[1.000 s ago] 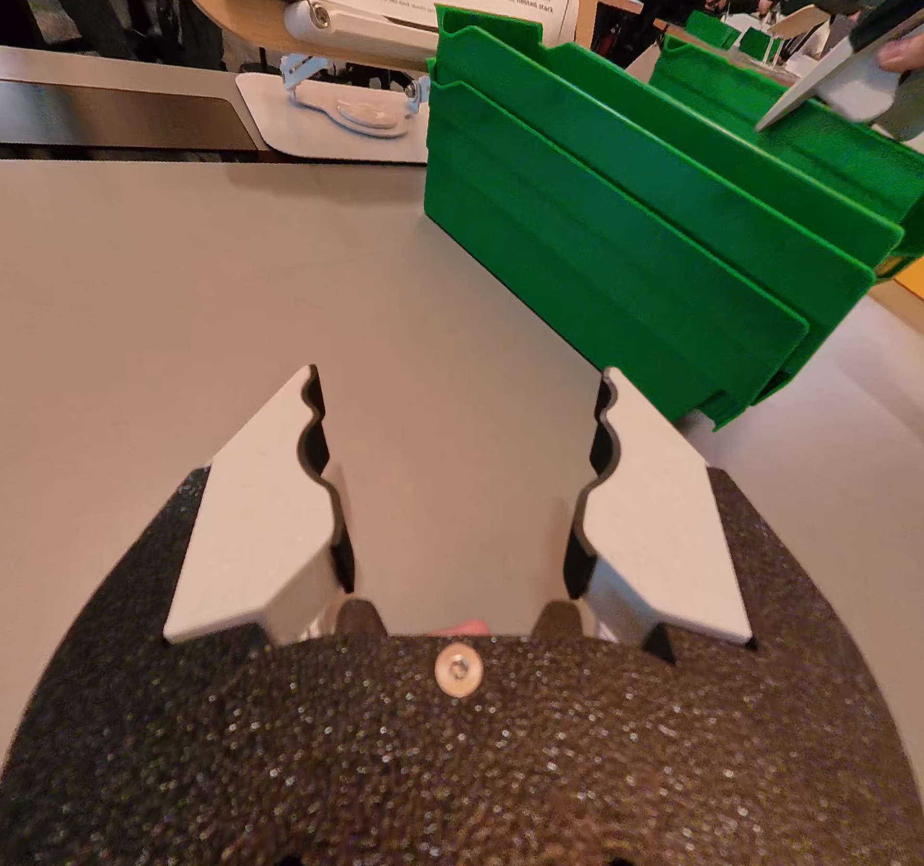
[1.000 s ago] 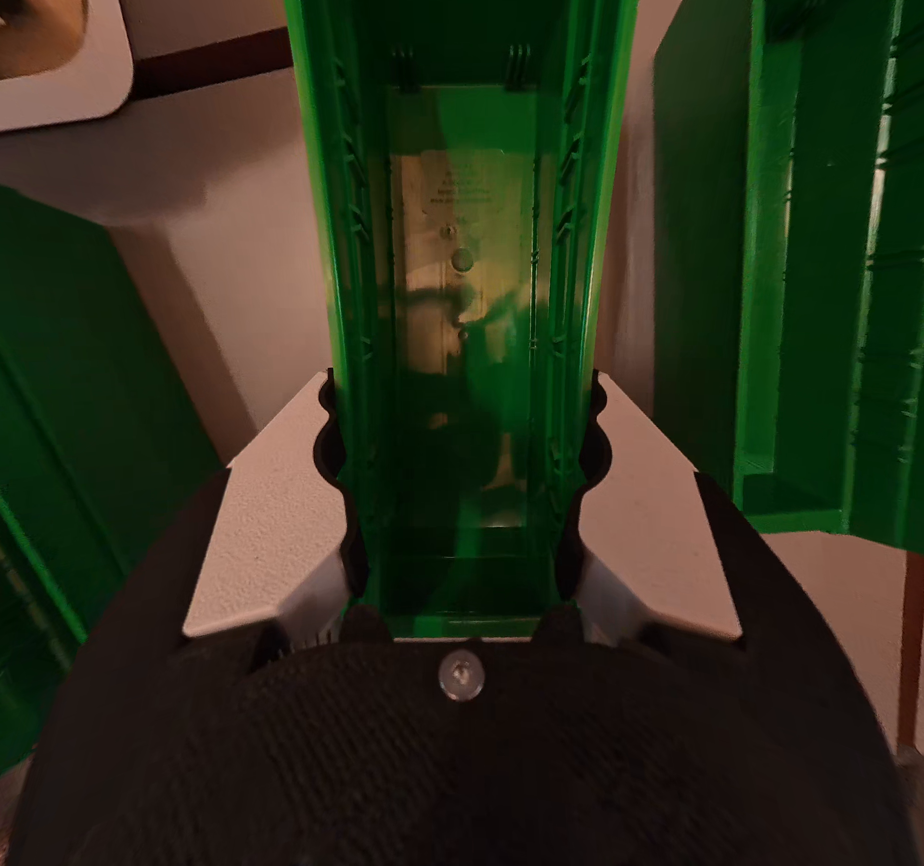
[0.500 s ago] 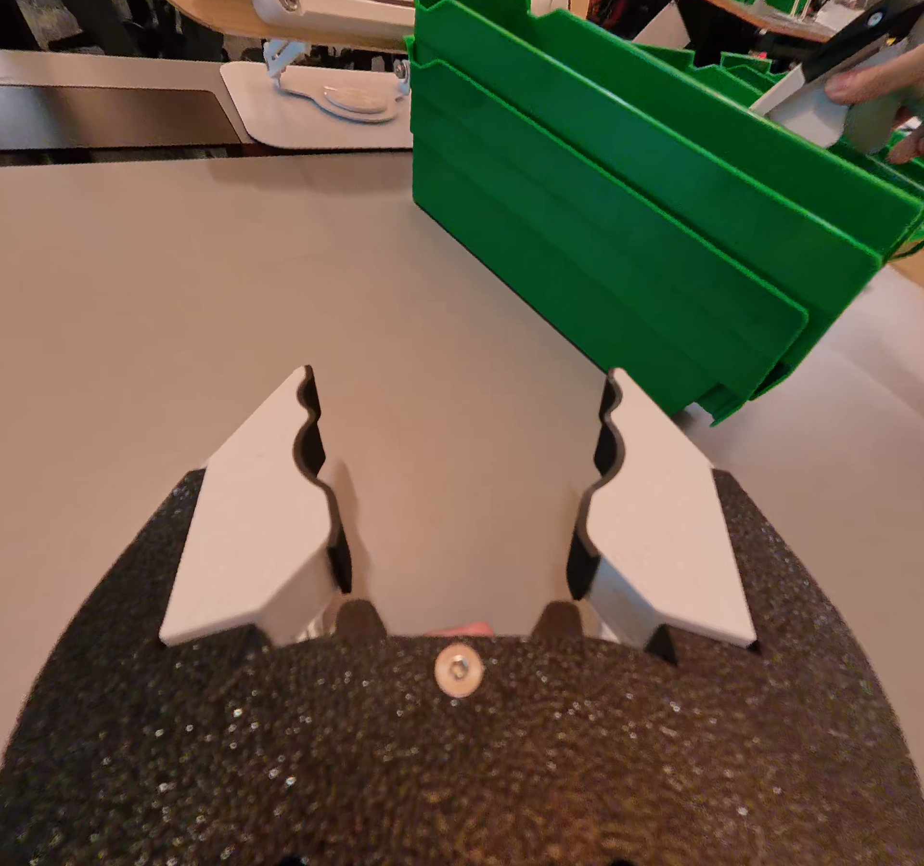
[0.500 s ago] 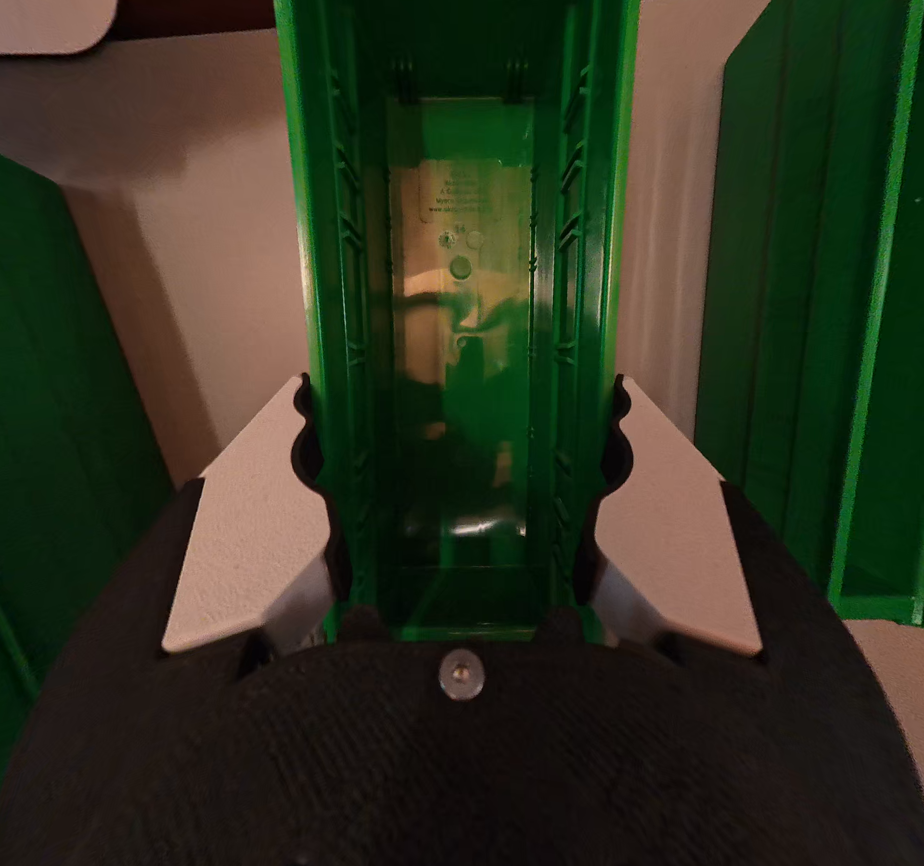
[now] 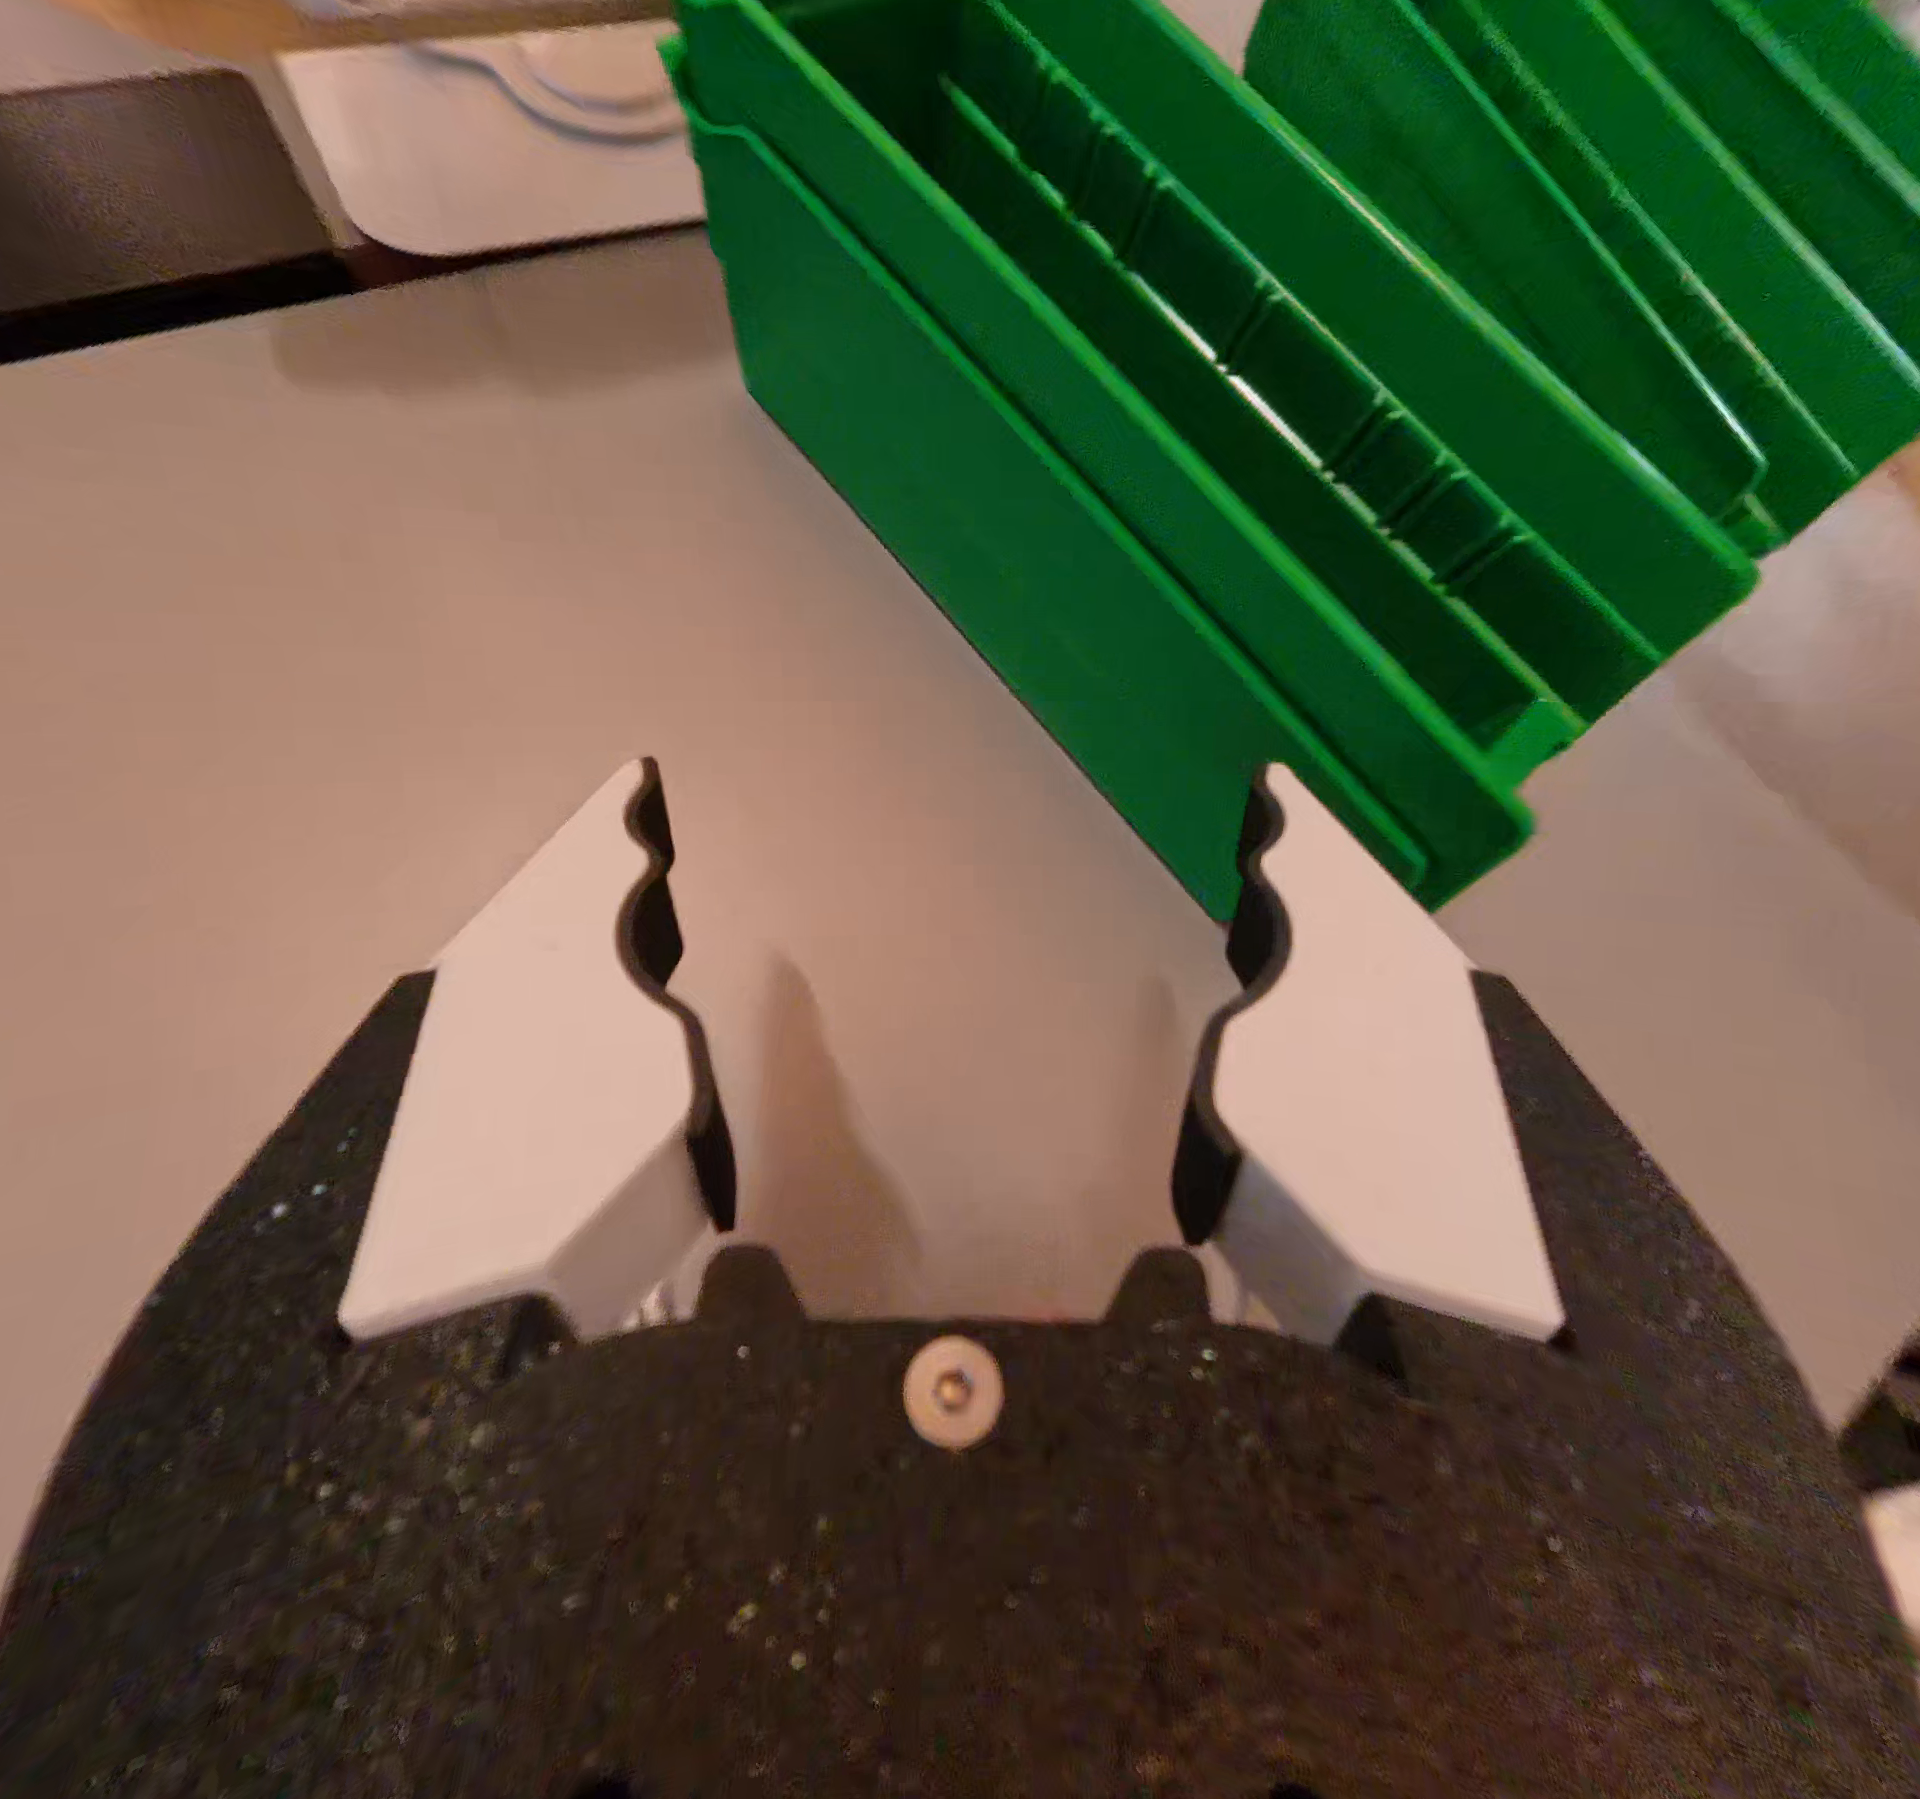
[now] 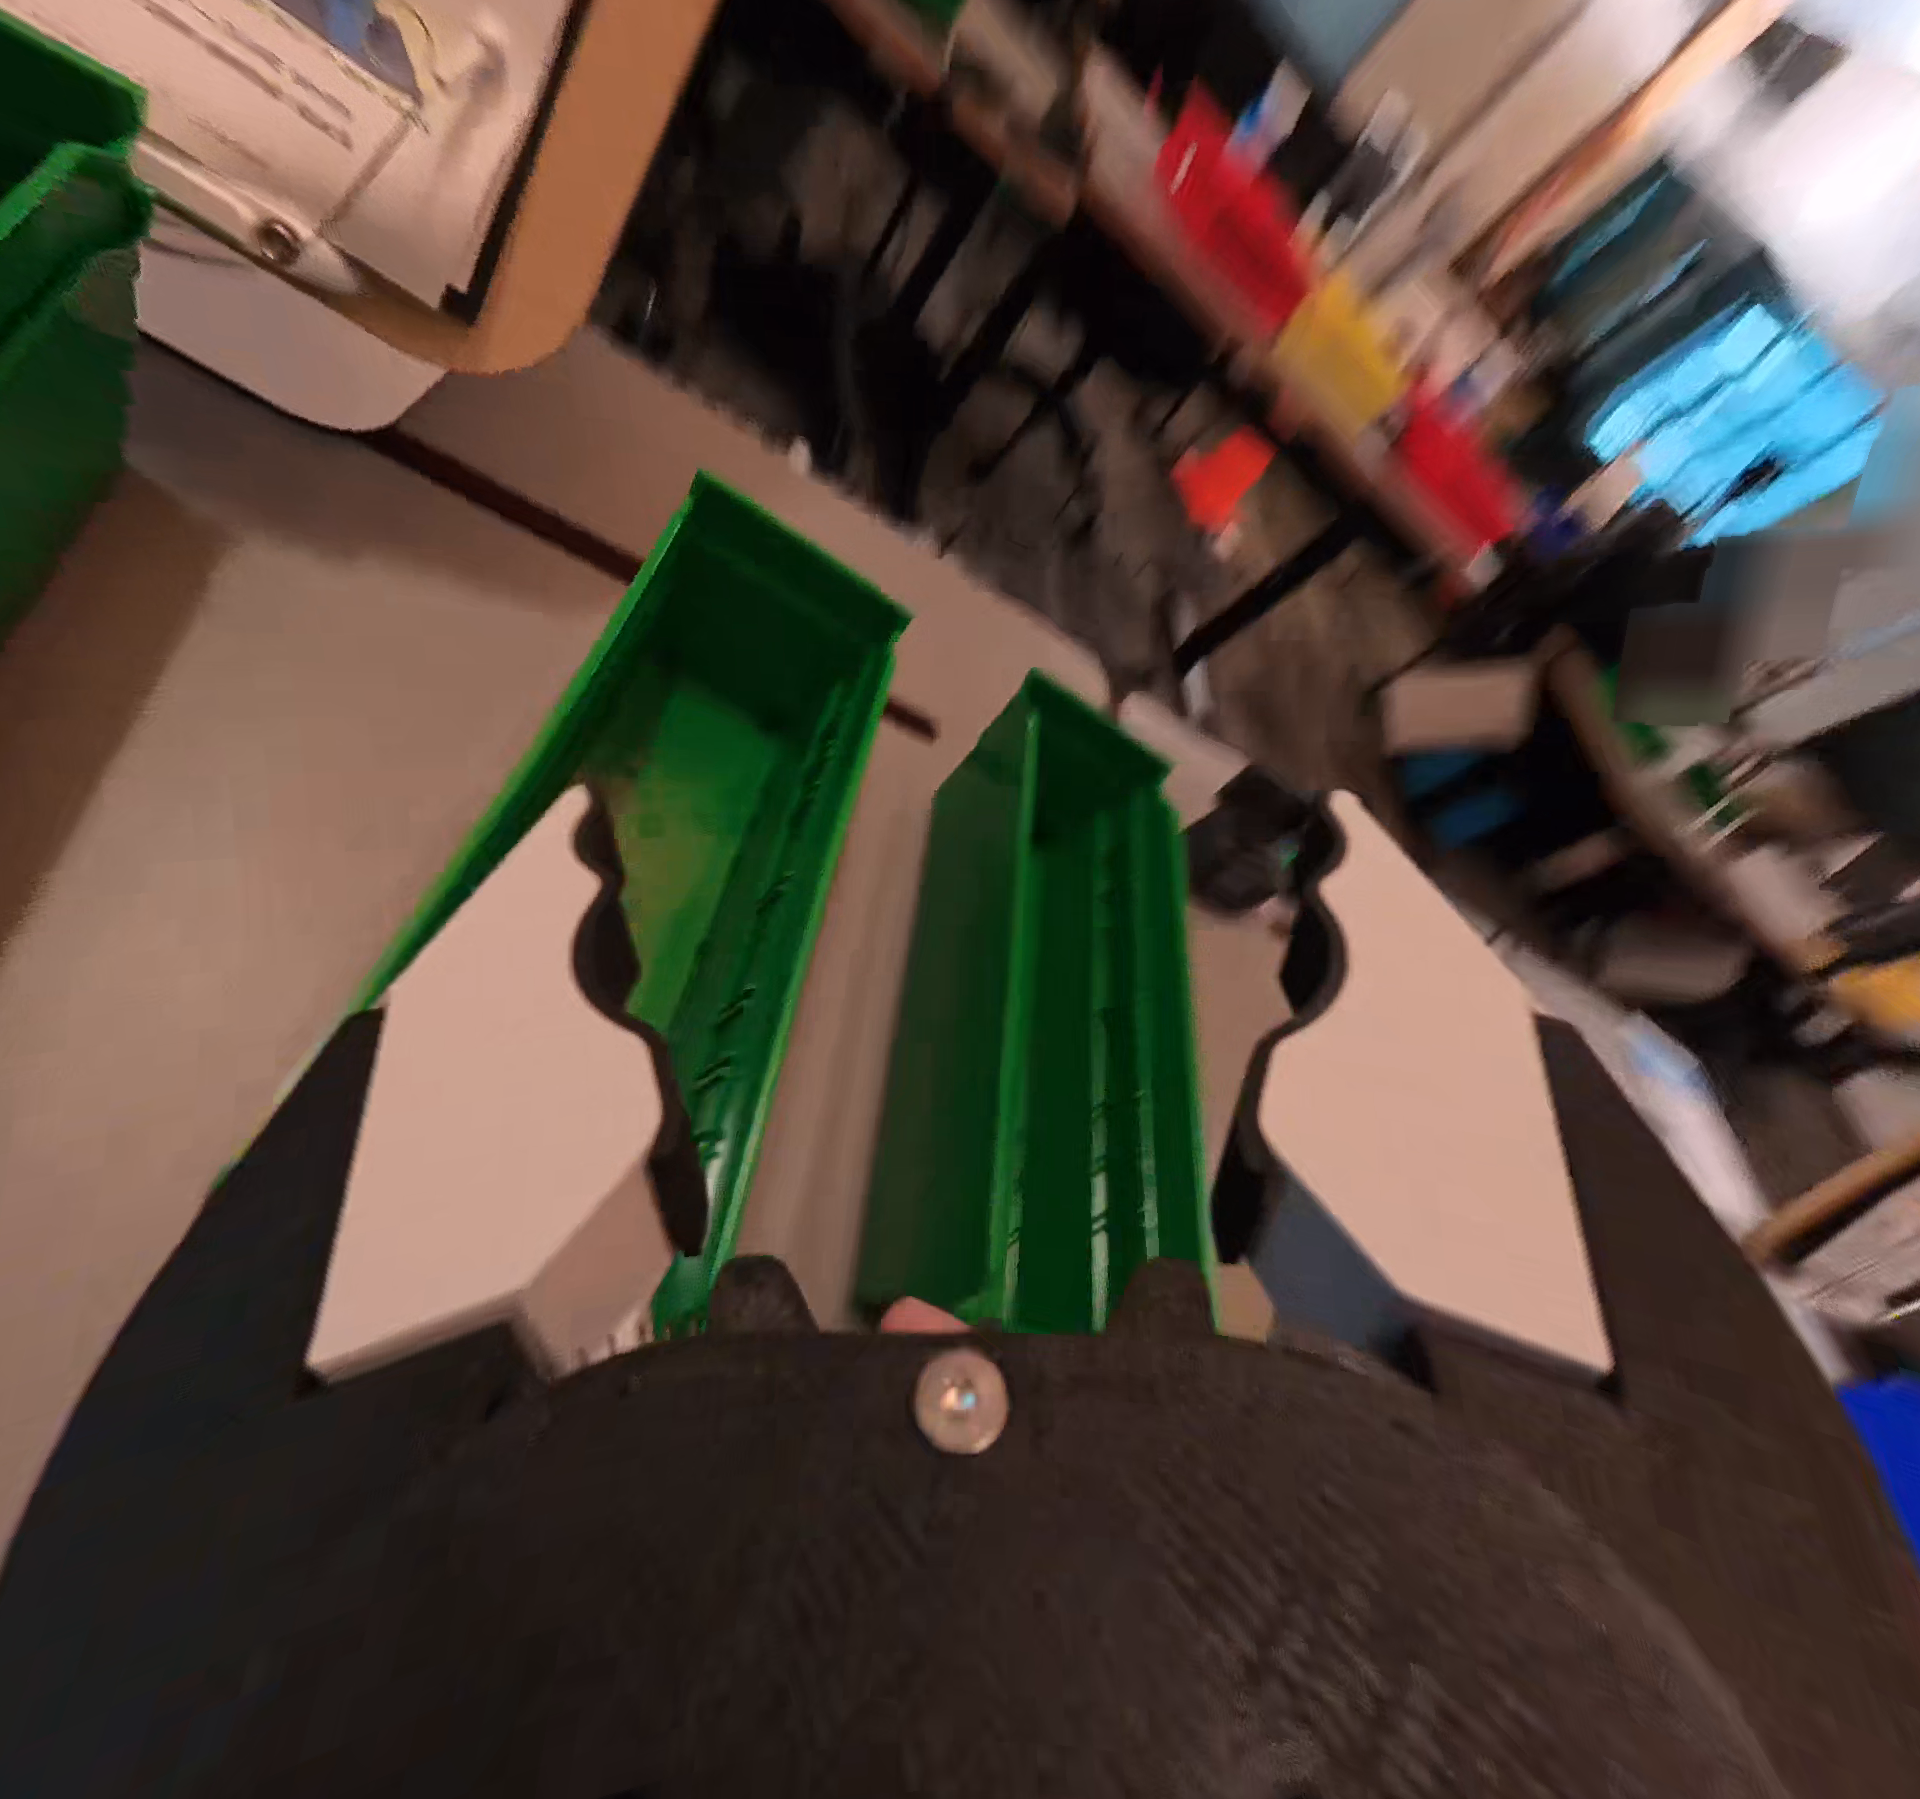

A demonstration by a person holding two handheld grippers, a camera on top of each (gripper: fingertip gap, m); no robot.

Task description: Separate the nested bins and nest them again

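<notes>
At one o'clock of the wide, empty left gripper (image 5: 951, 1001) sit nested bins (image 5: 1091, 461), likely light, stiff, slick plastic best pinched on a thin side wall; the right gripper (image 6: 951, 1022) gapes empty.

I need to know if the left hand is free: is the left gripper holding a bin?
No: the left gripper is open with only bare table between its fingers, beside the nested bins.

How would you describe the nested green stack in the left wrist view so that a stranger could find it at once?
Start at the grey table, then look just beyond the open left gripper, toward its right finger. The green stack sits there, nearest the camera. Unlike the single bins behind it, its side shows doubled rims, one bin inside another.
</notes>
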